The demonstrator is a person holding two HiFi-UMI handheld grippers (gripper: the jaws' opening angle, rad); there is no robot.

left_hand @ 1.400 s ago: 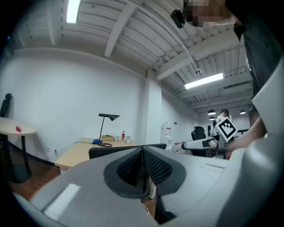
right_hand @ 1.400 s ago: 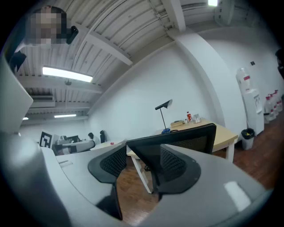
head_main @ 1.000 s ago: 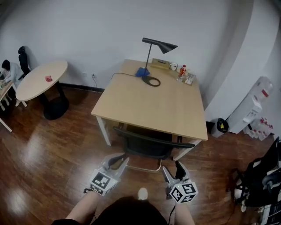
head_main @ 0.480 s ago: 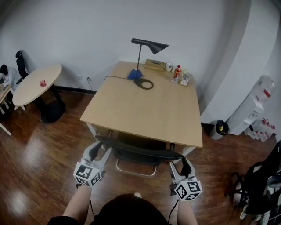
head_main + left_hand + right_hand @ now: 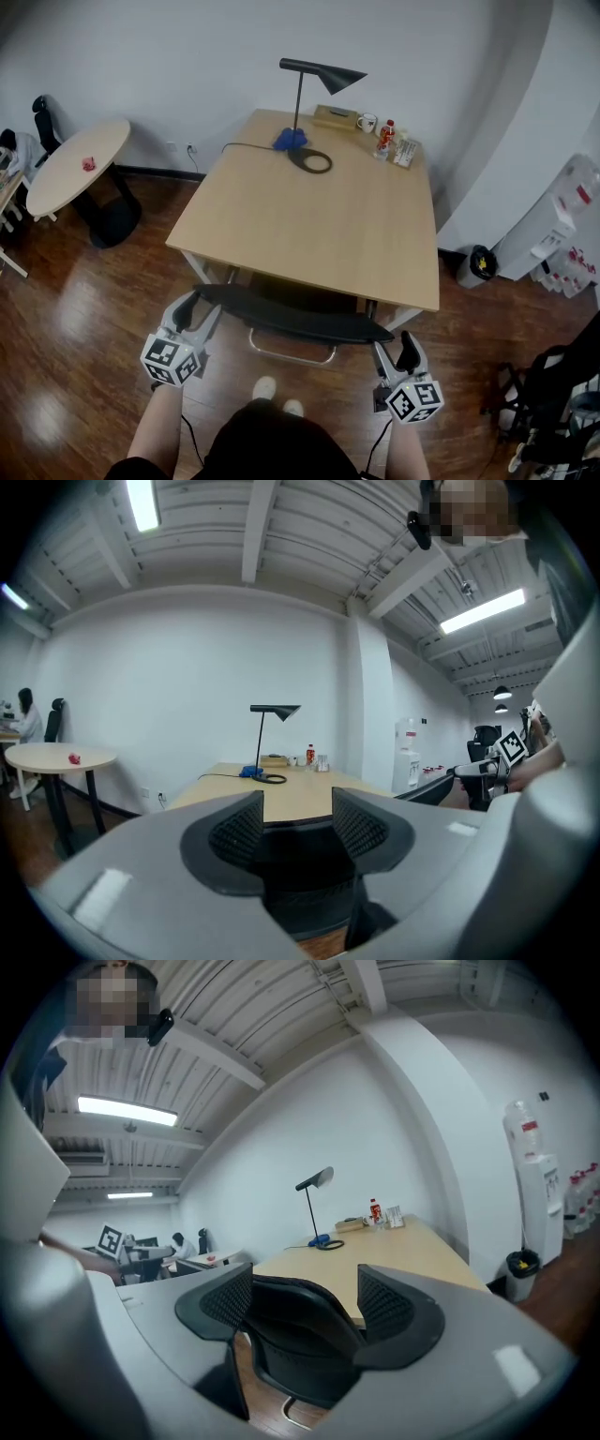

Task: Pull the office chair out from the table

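Observation:
The black office chair (image 5: 300, 317) stands tucked under the near edge of the wooden table (image 5: 319, 220), with only its curved backrest and chrome base showing. My left gripper (image 5: 195, 307) is at the backrest's left end, and its jaws have just been opening. In the left gripper view the dark mesh backrest (image 5: 305, 864) lies just beyond the left gripper (image 5: 298, 822), whose pads are clear of it. My right gripper (image 5: 395, 351) sits by the backrest's right end, its jaws having just opened further. The right gripper (image 5: 305, 1305) frames the backrest (image 5: 300, 1335) without touching it.
A black desk lamp (image 5: 319, 75), a bottle (image 5: 386, 136) and a cup stand at the table's far end. A round table (image 5: 75, 169) is at the left, a small bin (image 5: 478, 264) and water dispenser (image 5: 553, 225) at the right. Another dark chair (image 5: 553, 394) stands near right.
Both grippers have spread apart and moved forward to the two ends of the backrest. The left gripper's jaws went from shut to open. The chair stays under the table.

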